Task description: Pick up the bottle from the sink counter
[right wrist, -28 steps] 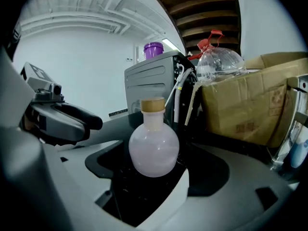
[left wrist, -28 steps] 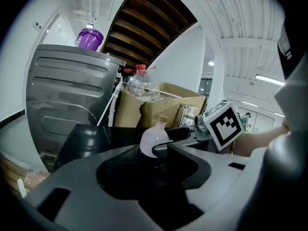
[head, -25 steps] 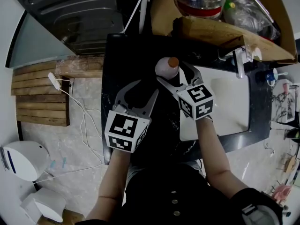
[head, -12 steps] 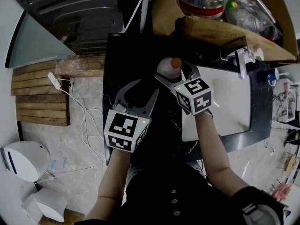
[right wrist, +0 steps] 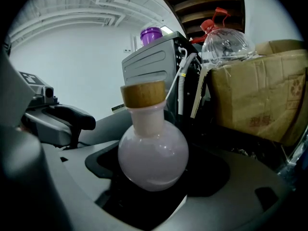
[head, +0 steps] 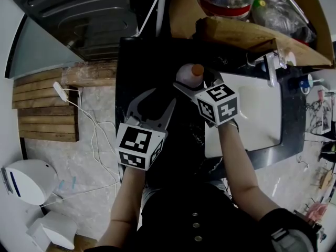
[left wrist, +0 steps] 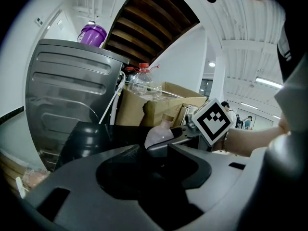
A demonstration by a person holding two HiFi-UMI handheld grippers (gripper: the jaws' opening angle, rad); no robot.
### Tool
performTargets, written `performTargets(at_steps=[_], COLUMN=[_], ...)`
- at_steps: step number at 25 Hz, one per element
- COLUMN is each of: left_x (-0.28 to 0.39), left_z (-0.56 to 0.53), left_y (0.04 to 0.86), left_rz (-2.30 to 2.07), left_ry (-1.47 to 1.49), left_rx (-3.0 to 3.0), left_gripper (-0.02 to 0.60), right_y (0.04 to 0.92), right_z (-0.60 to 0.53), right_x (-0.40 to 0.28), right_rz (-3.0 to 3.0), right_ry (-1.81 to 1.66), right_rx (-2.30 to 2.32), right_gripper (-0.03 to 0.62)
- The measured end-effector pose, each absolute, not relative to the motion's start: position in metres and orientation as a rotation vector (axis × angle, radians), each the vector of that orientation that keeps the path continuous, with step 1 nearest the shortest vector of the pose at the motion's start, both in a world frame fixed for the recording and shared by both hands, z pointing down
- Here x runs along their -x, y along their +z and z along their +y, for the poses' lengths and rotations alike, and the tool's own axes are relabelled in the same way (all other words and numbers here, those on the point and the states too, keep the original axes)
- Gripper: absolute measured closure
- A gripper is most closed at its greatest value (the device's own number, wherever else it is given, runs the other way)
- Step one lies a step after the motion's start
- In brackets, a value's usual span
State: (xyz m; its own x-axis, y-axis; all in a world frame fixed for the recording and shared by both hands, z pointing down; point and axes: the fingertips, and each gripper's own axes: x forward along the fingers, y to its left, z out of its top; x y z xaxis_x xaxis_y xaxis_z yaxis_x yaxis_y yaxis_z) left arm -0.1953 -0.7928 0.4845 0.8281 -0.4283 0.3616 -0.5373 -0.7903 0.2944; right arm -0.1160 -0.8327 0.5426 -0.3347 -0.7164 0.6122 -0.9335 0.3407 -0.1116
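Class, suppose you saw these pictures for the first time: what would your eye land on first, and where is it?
The pale pink round bottle with its wooden cap stands out, seen against the black counter left of the white sink, between the jaws of the right gripper. The left gripper hangs open and empty beside it. Behind, a clear jug with a red cap tops a cardboard box.

We record left gripper (left wrist: 154, 147), fingers apart and empty; beyond them bottle (left wrist: 159, 134), pale, cork-stoppered; cardboard box (left wrist: 140, 112).
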Motion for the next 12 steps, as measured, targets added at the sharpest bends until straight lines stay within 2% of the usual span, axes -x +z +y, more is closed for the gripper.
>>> performTargets(at_steps=[12], left_x=[0.2012], left_z=[-0.7989], left_y=[0.4853], left_rz=[-0.722], left_ry=[0.383], left_rx=[-2.615], left_gripper=[0.402], right_y=[0.5448], right_z=[-0.8344], right_x=[0.1154], right_rz=[-2.138], right_ry=[0.645], right_rx=[-1.440], right_gripper=[0.197])
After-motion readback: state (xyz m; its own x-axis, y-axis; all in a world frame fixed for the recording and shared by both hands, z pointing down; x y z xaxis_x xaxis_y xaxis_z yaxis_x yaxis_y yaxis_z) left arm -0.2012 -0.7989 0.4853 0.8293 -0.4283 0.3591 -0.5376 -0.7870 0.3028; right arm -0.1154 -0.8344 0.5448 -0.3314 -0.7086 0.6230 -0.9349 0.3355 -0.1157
